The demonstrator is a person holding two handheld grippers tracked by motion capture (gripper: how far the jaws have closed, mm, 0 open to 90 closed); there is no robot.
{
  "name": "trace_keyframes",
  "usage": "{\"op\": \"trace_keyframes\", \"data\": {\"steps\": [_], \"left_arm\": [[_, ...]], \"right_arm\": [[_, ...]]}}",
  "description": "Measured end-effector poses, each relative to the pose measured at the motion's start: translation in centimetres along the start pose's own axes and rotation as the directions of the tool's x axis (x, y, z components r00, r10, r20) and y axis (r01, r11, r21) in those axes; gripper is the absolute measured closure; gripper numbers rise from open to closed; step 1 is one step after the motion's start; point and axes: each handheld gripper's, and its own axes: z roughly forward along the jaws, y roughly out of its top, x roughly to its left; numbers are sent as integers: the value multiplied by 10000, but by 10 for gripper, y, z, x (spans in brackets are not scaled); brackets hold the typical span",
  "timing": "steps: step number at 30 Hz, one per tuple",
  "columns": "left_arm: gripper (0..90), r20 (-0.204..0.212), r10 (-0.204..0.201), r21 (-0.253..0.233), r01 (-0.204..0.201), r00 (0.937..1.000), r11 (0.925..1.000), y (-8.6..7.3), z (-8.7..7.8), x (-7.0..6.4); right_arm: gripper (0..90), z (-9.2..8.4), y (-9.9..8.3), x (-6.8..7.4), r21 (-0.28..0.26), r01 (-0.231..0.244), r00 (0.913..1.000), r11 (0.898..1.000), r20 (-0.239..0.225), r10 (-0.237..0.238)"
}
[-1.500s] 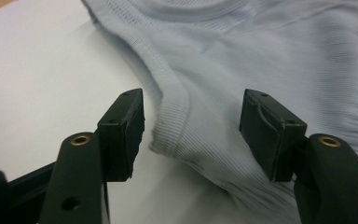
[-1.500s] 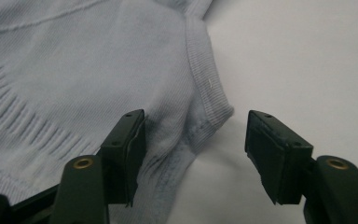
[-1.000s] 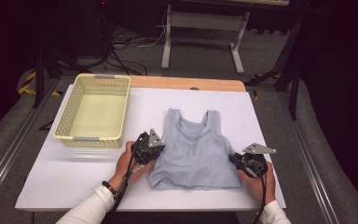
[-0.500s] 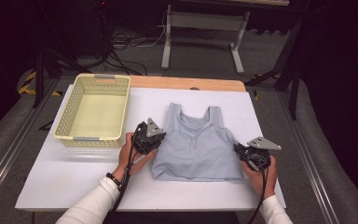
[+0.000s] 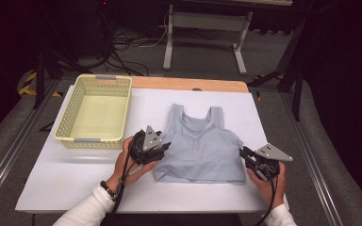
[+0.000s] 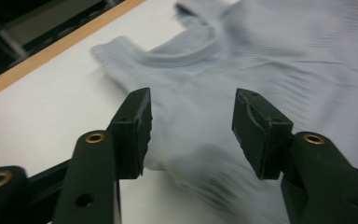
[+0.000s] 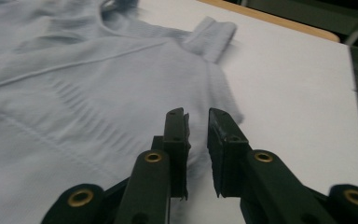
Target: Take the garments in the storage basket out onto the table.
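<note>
A light grey tank top (image 5: 200, 146) lies flat on the white table (image 5: 66, 183), straps pointing away from me. My left gripper (image 5: 162, 147) is at the top's left edge. In the left gripper view its jaws stand wide open (image 6: 191, 116) just above the fabric (image 6: 261, 56) near the armhole. My right gripper (image 5: 243, 153) is at the top's right edge. In the right gripper view its jaws (image 7: 196, 126) are a narrow gap apart over the edge of the cloth (image 7: 74, 84), with nothing pinched between them.
An empty pale yellow plastic basket (image 5: 94, 139) stands at the left of the table, close beside my left hand. A wooden strip (image 5: 188, 84) runs along the table's far edge. Bare white surface lies in front of the top and to its right.
Both grippers have moved away from me, from the top's lower corners up along its sides. The left one has turned inward over the fabric.
</note>
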Motion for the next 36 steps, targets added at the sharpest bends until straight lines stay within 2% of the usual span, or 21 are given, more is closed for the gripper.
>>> {"op": "trace_keyframes", "data": {"steps": [3,5,7,10,15,18,21,24,26,27,28,29,31,34,36], "left_arm": [[421,783,356,-1,-357,9963,9994,-7,-12,-17],[400,1167,618,323,-660,9912,9973,-17,-17,-27],[392,1391,698,633,-792,9878,9949,-26,-19,-33],[395,1520,677,1100,-849,9861,9903,-39,-17,-36],[463,1568,671,1510,-911,9854,9843,-48,-12,-37],[533,1612,602,1780,-890,9851,9800,-49,-7,-35],[592,1655,372,1834,-678,9855,9807,-50,-5,-33],[679,1748,364,1919,-703,9839,9789,-50,-4,-29],[678,1688,247,1876,-568,9853,9806,-49,-5,-28],[654,1622,394,1800,-688,9860,9813,-47,-7,-28],[620,1638,471,1609,-738,9854,9842,-45,-11,-28],[623,1715,597,1328,-831,9834,9877,-43,-15,-28],[659,1641,712,946,-875,9839,9917,-38,-24,-29],[754,1962,821,646,-965,9771,9932,-34,-35,-30],[803,2359,1012,692,-1205,9665,9903,-35,-35,-34]], "right_arm": [[785,-2,0,14,217,261,9973,9994,-687,-246],[762,-3,-2,22,306,464,9944,9985,-962,-433],[742,-4,-5,31,425,606,9898,9973,-1318,-545],[710,-7,-10,37,608,777,9889,9951,-1315,-692],[629,-11,-22,35,1075,545,9923,9927,-1167,-419],[637,-12,-28,35,1361,478,9916,9895,-1255,-307],[657,-10,-32,35,1713,556,9912,9837,-1277,-338],[722,-10,-34,32,1670,447,9899,9849,-1398,-213],[773,-11,-34,32,1664,447,9895,9850,-1428,-208],[810,-11,-34,32,1652,550,9890,9847,-1445,-310],[849,-11,-34,33,1627,673,9882,9844,-1468,-433],[871,-12,-34,34,1629,750,9882,9838,-1442,-514],[888,-12,-34,35,1606,928,9876,9826,-1402,-704],[900,-14,-34,35,1550,943,9884,9834,-1328,-739],[900,-15,-33,35,1484,918,9890,9847,-1284,-729]]}}
